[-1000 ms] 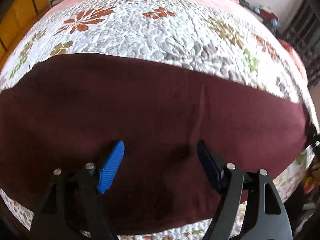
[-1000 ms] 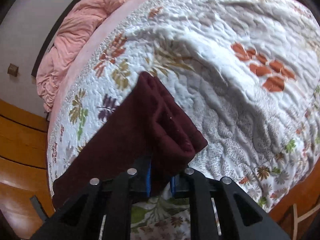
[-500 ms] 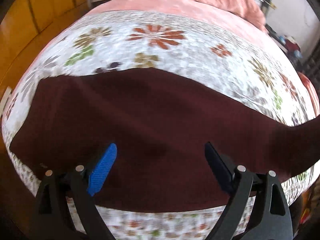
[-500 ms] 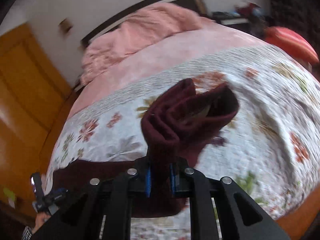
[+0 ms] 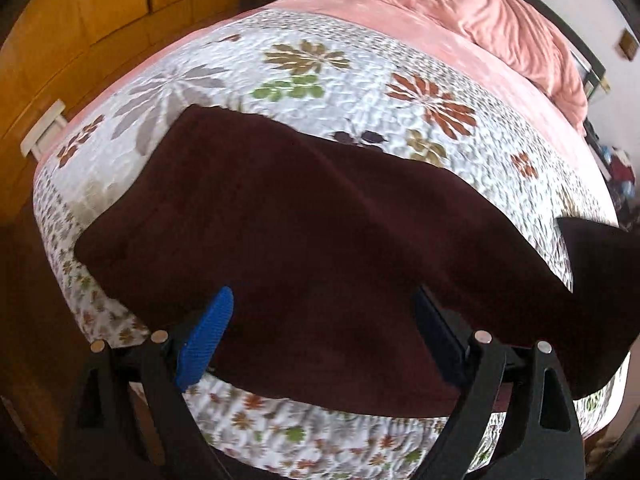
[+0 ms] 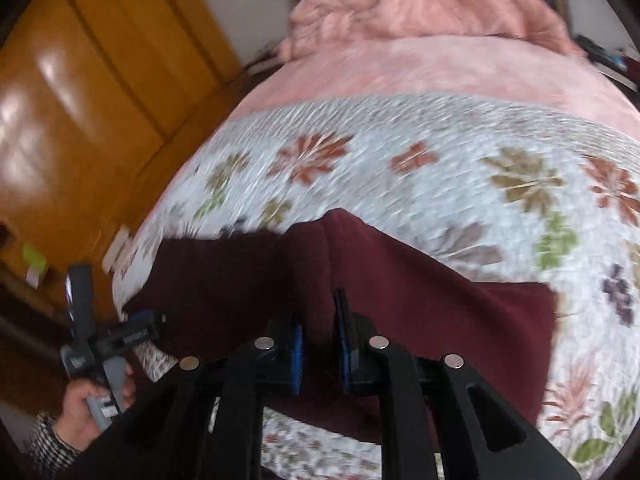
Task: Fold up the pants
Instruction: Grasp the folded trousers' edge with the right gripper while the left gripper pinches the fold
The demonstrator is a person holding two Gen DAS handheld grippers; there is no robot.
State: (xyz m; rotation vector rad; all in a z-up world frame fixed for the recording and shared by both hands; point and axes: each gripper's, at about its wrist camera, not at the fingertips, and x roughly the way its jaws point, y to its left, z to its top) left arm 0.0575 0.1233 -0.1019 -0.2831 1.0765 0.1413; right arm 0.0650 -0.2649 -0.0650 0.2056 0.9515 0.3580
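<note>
Dark maroon pants (image 5: 320,240) lie spread across the floral quilt (image 5: 360,92) near the bed's front edge. My left gripper (image 5: 324,340) is open, its blue finger (image 5: 206,340) and dark finger (image 5: 438,344) above the pants' near edge, holding nothing. My right gripper (image 6: 318,344) is shut on a bunched fold of the pants (image 6: 308,264) and holds that end lifted over the rest of the cloth (image 6: 440,312). The lifted end shows at the right of the left wrist view (image 5: 600,280). The left gripper also appears in the right wrist view (image 6: 104,340), held in a hand.
A pink blanket (image 5: 460,8) is heaped at the head of the bed. Wooden wardrobe doors (image 6: 80,100) stand to the left of the bed. The bed's front edge (image 5: 280,440) lies just below the grippers. Clutter (image 5: 620,168) sits at the far right.
My right gripper has swung the held end of the pants up and over toward the left. The left gripper has shifted left along the pants, still open.
</note>
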